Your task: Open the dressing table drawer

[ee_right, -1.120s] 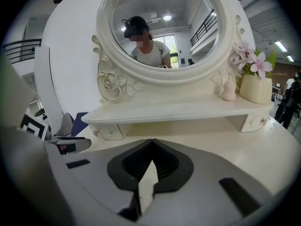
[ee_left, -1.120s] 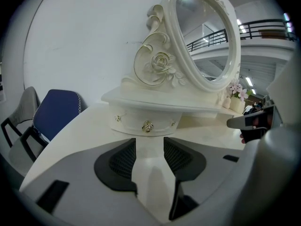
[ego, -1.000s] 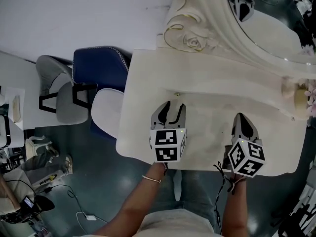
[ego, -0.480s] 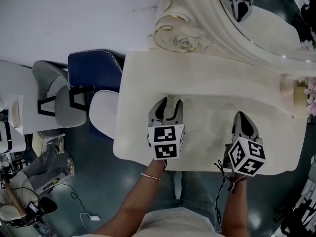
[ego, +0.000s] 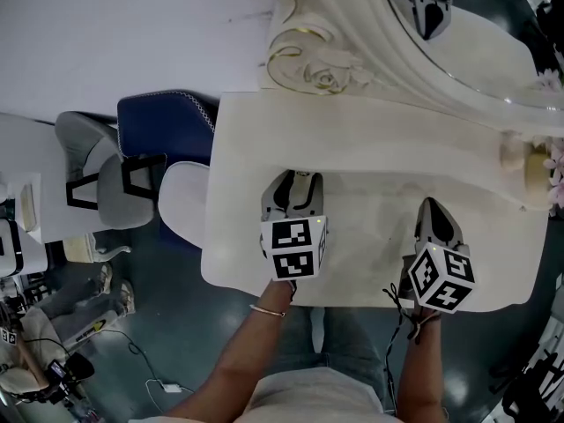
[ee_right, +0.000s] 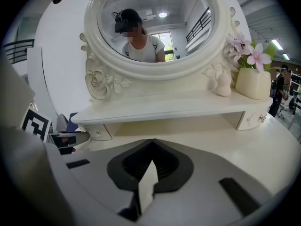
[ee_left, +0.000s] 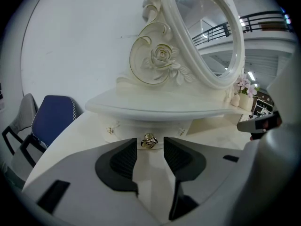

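Drawer not opened yet; the knob is lined up for the grip.
The drawer (ee_left: 123, 129) sits shut under the shelf (ee_left: 155, 108), on the table's (ego: 379, 139) left side. Its gold knob (ee_left: 149, 141) stands between the parted jaws of the left gripper (ego: 297, 186), unclamped. Closing and pulling remain, I judge. The right gripper (ee_right: 151, 144) is closed and empty.

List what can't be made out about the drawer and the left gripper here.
- Left gripper view: whether the knob sits between the open jaws or just past them; depth is unclear.
- Head view: the knob is hidden under the left gripper.
- Left gripper view: the drawer seams, white on white, too faint.
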Demonstrator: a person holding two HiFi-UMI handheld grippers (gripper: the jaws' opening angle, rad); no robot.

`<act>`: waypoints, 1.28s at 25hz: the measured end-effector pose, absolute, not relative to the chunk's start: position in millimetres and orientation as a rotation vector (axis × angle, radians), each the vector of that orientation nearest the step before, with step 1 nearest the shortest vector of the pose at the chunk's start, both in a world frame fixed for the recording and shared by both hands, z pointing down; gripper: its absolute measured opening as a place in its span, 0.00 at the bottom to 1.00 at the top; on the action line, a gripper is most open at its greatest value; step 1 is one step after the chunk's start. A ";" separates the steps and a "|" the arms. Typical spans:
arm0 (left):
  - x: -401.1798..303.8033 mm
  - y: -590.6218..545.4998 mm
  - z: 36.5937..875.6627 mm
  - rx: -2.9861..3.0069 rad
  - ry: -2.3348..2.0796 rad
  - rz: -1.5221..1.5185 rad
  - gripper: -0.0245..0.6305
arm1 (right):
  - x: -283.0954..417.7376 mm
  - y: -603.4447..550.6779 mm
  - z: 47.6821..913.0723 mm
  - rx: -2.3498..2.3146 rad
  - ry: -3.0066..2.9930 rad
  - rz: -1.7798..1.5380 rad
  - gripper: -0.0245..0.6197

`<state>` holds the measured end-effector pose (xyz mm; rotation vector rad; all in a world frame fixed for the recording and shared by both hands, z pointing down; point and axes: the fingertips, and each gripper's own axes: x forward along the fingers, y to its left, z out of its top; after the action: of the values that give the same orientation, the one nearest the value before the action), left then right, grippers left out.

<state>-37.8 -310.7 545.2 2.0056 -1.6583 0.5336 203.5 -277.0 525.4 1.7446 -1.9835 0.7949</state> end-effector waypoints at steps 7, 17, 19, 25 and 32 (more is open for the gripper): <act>-38.7 -311.4 547.0 1.998 -1.662 0.546 0.31 | 208.2 -276.1 527.2 1.755 -1.967 0.801 0.05; -39.9 -312.5 544.2 2.001 -1.668 0.561 0.23 | 209.9 -272.5 529.3 1.761 -1.955 0.808 0.05; -39.9 -313.1 544.3 2.002 -1.668 0.565 0.22 | 210.5 -272.5 529.1 1.763 -1.954 0.809 0.05; -38.6 -313.5 544.6 1.997 -1.670 0.564 0.20 | 213.5 -272.7 529.1 1.774 -1.943 0.808 0.05; -38.9 -313.7 545.3 1.990 -1.666 0.559 0.20 | 217.2 -273.0 529.7 1.787 -1.931 0.812 0.05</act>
<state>-38.9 -313.7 545.3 1.9904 -1.6656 0.5585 217.2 -273.0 529.7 1.7865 -1.9313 0.8120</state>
